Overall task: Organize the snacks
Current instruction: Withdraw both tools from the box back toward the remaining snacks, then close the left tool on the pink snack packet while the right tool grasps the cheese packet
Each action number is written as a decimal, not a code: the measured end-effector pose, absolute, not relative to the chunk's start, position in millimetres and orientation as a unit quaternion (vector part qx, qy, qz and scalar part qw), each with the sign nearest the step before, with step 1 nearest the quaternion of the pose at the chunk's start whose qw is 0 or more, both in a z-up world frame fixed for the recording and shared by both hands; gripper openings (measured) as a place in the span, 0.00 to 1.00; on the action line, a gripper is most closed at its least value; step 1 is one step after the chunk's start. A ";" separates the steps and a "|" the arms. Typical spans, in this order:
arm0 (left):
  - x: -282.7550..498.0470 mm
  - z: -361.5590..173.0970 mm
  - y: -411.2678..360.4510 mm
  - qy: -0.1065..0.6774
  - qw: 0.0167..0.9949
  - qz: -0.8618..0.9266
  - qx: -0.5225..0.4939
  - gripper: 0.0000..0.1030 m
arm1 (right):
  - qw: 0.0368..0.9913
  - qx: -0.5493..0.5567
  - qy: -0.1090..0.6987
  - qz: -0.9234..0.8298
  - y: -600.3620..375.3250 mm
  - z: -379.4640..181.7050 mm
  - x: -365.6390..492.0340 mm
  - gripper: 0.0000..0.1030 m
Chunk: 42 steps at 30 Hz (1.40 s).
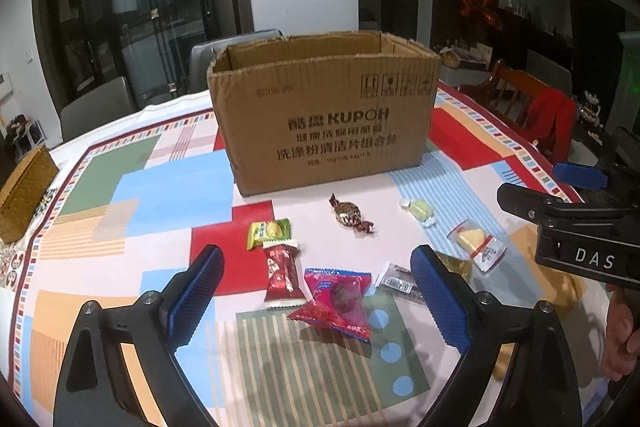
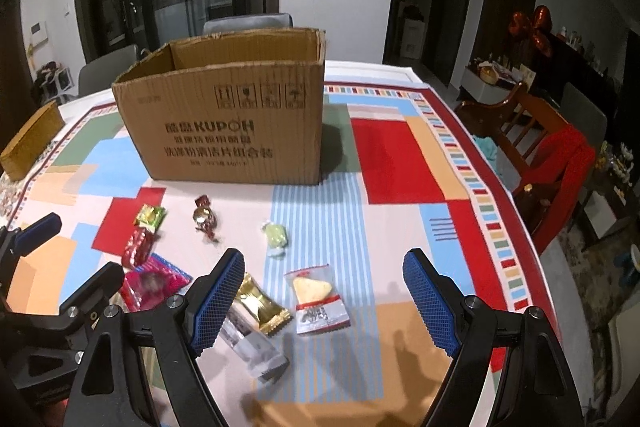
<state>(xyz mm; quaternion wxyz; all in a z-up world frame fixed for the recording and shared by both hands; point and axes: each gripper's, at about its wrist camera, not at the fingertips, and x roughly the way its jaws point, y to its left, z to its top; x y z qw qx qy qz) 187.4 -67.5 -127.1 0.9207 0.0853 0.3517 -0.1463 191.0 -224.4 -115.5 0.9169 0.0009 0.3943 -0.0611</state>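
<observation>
Both tongs stood wide open and empty above the bench (image 2: 400,155) with its patchwork cloth. Left tongs (image 1: 316,291) hovered over the magenta foil packet (image 1: 334,301) and red wrapped candy (image 1: 282,277). Right tongs (image 2: 324,291) framed the clear packet with a yellow wedge (image 2: 318,297), with the gold wrapper (image 2: 262,307) touching its left pad. The open brown cardboard box (image 2: 224,131) sat behind, well apart. Risk: crowded wrappers, so a closing pinch could snag two, or slick foil could slip out.
</observation>
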 end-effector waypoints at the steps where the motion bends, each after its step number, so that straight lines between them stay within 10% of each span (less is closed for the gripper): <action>1: 188.4 -129.4 -67.6 0.354 0.920 -0.146 0.086 0.91 | 0.916 0.000 0.397 -0.061 -224.2 -118.6 191.5 0.80; 42: 203.7 -190.8 -85.6 0.405 0.893 -0.162 0.110 0.55 | 0.880 0.025 0.472 -0.057 -231.6 -190.3 217.1 0.69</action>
